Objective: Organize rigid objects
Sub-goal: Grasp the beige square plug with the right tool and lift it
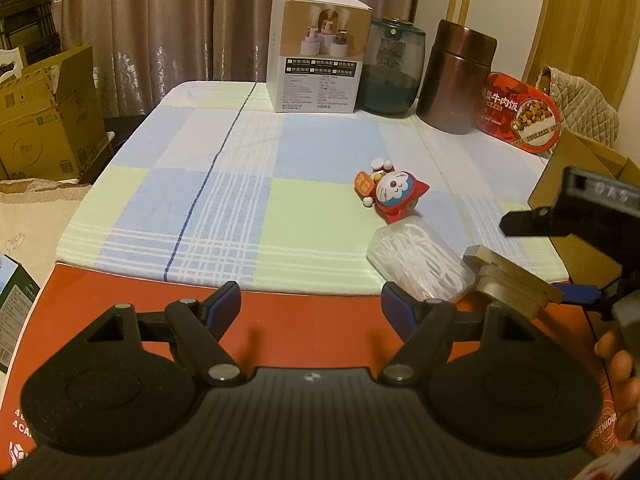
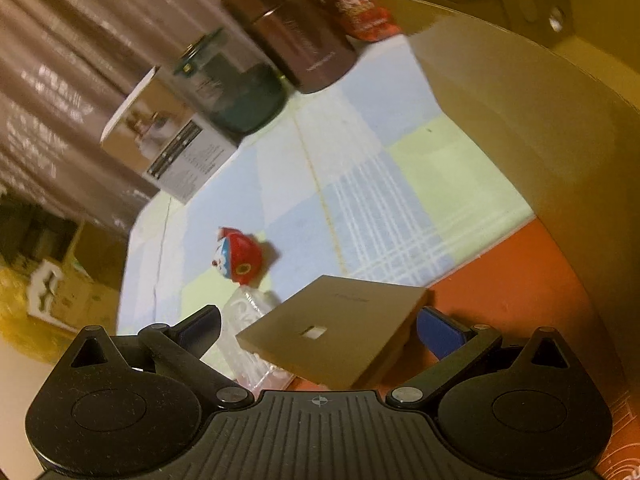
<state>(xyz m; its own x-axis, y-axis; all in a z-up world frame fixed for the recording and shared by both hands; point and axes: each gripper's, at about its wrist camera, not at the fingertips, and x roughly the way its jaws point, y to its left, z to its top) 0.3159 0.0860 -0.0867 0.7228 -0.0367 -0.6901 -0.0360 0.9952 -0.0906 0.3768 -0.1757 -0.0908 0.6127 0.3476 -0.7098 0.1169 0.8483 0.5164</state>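
Note:
A red and blue cat toy (image 1: 390,192) lies on the checked tablecloth (image 1: 240,184), with a clear plastic box of white picks (image 1: 420,264) just in front of it. My left gripper (image 1: 311,304) is open and empty over the red board at the table's near edge. My right gripper (image 2: 316,332) holds a flat beige square switch plate (image 2: 340,328) between its wide-spread fingers, tilted, beside the open cardboard box (image 2: 520,120). The plate (image 1: 512,284) and the right gripper also show at the right of the left wrist view. The toy (image 2: 240,260) and clear box (image 2: 248,320) lie beyond the plate.
At the table's back stand a white product box (image 1: 316,56), a dark green glass jar (image 1: 394,68), a brown canister (image 1: 456,76) and a red food tub (image 1: 520,116). Cardboard boxes (image 1: 44,120) stand left of the table. A curtain hangs behind.

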